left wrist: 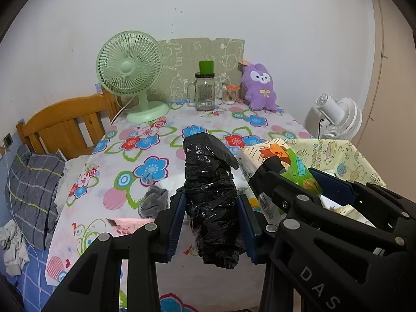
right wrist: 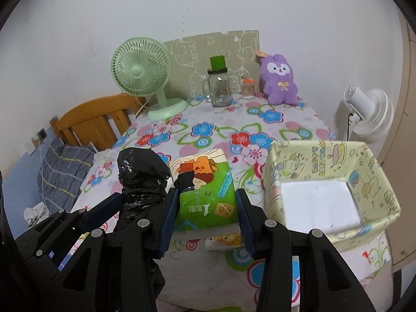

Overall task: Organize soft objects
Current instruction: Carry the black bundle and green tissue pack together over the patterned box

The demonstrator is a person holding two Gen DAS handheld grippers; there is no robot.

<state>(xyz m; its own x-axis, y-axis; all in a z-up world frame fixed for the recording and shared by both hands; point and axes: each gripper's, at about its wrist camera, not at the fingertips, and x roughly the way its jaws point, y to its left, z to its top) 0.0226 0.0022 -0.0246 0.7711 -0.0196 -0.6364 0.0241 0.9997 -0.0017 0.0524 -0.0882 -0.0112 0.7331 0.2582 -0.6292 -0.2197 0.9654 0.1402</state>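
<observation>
left gripper [left wrist: 211, 218]: clamped on black plastic bundle [left wrist: 210, 197], frame centre | right gripper [right wrist: 205, 217]: clamped on tissue pack [right wrist: 205, 189], lower centre | box [right wrist: 364, 161]: right, on floral table [right wrist: 221, 135]

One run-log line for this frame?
left gripper: shut on black bag roll | right gripper: shut on tissue pack | both lifted | box: empty

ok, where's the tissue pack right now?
Clamped in the right gripper, the tissue pack is above the table, between the black bag roll and the yellow box.
</observation>
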